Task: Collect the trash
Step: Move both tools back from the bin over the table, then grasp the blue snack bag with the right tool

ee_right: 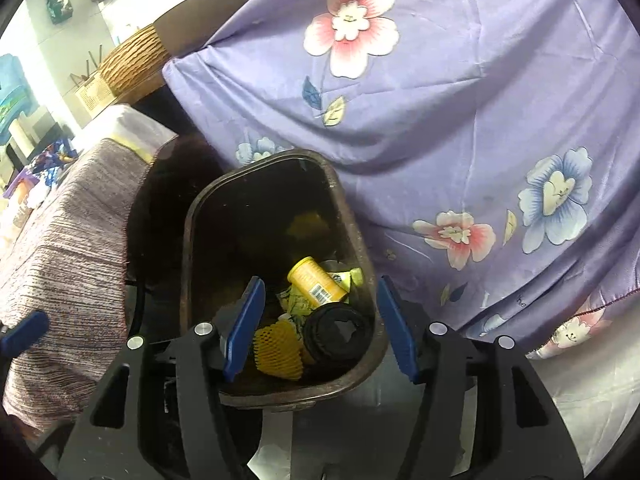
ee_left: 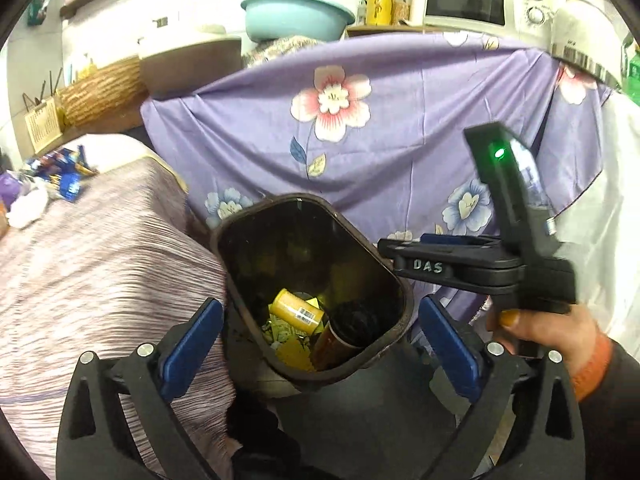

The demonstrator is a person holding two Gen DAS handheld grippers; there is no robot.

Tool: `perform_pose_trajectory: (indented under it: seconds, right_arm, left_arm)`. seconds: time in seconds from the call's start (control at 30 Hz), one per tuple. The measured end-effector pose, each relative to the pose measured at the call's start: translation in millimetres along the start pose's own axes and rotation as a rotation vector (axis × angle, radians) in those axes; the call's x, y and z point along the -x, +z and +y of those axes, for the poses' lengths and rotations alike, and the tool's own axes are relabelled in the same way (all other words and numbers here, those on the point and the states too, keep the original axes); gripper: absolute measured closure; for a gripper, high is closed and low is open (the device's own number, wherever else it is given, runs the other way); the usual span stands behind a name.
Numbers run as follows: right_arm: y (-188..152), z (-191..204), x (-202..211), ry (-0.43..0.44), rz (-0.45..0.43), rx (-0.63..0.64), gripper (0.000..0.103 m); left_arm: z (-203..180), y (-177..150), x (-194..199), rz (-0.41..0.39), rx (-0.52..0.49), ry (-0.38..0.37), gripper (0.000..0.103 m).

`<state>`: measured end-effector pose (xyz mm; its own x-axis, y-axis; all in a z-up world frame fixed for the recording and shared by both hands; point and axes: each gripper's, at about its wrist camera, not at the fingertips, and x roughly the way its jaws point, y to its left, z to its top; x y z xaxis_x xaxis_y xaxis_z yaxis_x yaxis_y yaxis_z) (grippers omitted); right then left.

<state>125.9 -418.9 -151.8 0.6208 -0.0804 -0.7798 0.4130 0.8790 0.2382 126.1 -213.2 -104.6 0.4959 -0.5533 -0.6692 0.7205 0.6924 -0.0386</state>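
Note:
A dark brown trash bin stands on the floor, seen from above in both wrist views. Inside lie a yellow can, a yellow foam net, a black round lid and crumpled wrappers. My left gripper hangs over the bin's near side, open wide, with nothing between its blue pads. My right gripper is open above the bin with nothing held. In the left wrist view the right gripper reaches the bin's right rim, held by a hand.
A purple floral cloth hangs behind the bin. A table under a striped mauve cloth stands close on the left, with blue wrappers at its far end. A microwave, a teal basin and a wicker basket sit behind.

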Motion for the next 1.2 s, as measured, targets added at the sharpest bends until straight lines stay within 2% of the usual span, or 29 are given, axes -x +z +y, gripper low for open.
perform_pose_trajectory:
  seconds: [0.33,0.4,0.47,0.8,0.83,0.87,1.03,1.2]
  right_arm:
    - [12,60,12,0.112,-0.013,0.118,0.044]
    - [16,82,17,0.15,-0.022,0.162,0.043]
    - [20,102,25,0.18,-0.039,0.208,0.031]
    - [34,213,45,0.353,-0.08,0.471,0.03]
    - [35,226,45,0.371,-0.081,0.504,0.027]
    - [36,235,46,0.381,-0.082,0.528,0.024]
    - [46,289,37,0.41,-0.076,0.682,0.024]
    - [60,333,25,0.391,-0.096,0.79,0.024]
  left_arm:
    - [48,9,68,-0.057,0.081,0.048,0.006]
    - [61,9,83,-0.075,0.084,0.091,0.006]
    - [71,6,96,-0.081,0.077,0.142,0.005]
    - [161,-12,144,-0.064,0.142,0.387,0.005]
    - [168,-15,147,-0.062,0.147,0.404,0.005]
    - [178,-17,151,-0.059,0.152,0.425,0.005]
    - [226,-26,170,-0.036,0.192,0.51,0.005]
    - [257,-24,183,-0.019,0.161,0.583,0.005]
